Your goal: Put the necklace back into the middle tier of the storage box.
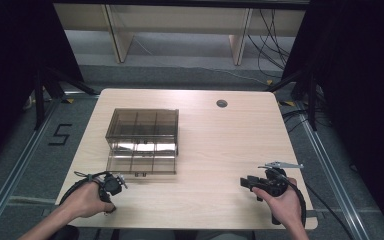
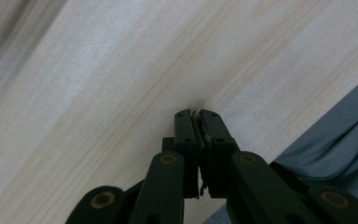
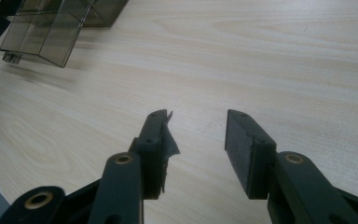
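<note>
Wooden table | plastic drawer box: light, stiff, slippery, probably brittle; grasp drawer front | left gripper closed, empty | right gripper agape, empty

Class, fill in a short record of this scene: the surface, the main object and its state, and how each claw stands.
Surface: pale wooden table
Main object: smoky clear plastic drawer box, divided into compartments
Box state: lower drawer pulled out toward the person, nothing visible inside
Left claw: jaws closed together, nothing between them, over the table's near edge
Right claw: jaws apart, nothing between them, pointing toward the box
Contact: neither claw touches the box
</note>
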`<state>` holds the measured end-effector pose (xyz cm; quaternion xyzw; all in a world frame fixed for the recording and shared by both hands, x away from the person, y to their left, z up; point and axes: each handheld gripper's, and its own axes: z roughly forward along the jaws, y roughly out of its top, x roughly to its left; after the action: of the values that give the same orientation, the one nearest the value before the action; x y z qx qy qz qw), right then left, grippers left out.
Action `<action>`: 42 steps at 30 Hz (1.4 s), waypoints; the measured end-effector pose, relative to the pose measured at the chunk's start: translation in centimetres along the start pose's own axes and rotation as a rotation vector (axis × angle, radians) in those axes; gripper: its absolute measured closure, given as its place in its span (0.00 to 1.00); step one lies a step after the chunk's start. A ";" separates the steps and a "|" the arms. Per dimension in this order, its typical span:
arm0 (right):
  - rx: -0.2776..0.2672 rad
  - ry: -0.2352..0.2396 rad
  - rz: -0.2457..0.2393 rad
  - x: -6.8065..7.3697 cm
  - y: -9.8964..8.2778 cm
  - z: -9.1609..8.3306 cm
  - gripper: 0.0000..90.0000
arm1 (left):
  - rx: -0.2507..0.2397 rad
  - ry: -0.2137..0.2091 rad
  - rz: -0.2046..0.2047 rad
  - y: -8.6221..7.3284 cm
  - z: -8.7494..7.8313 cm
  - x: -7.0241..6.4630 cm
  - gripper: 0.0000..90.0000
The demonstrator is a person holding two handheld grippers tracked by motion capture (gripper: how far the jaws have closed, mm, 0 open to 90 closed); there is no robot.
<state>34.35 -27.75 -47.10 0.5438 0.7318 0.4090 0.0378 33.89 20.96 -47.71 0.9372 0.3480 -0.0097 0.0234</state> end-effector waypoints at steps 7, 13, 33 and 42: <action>0.005 0.004 0.001 0.0 0.0 0.0 0.66 | -0.035 0.003 -0.033 -0.1 -1.0 0.3 0.96; 0.008 0.002 0.001 -0.1 0.0 0.1 0.66 | -0.071 0.009 -0.042 -0.3 -2.5 0.9 0.96; 0.016 -0.013 -0.005 -0.1 -0.1 0.1 0.66 | -0.083 -0.014 -0.105 -0.4 -4.2 2.2 0.95; 0.018 -0.004 -0.003 -0.2 -0.1 0.1 0.66 | -0.084 -0.008 -0.116 -0.4 -4.6 2.9 0.95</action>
<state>34.42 -27.82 -47.30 0.5439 0.7362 0.4011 0.0352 35.85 23.42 -43.22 0.9136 0.4016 -0.0002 0.0633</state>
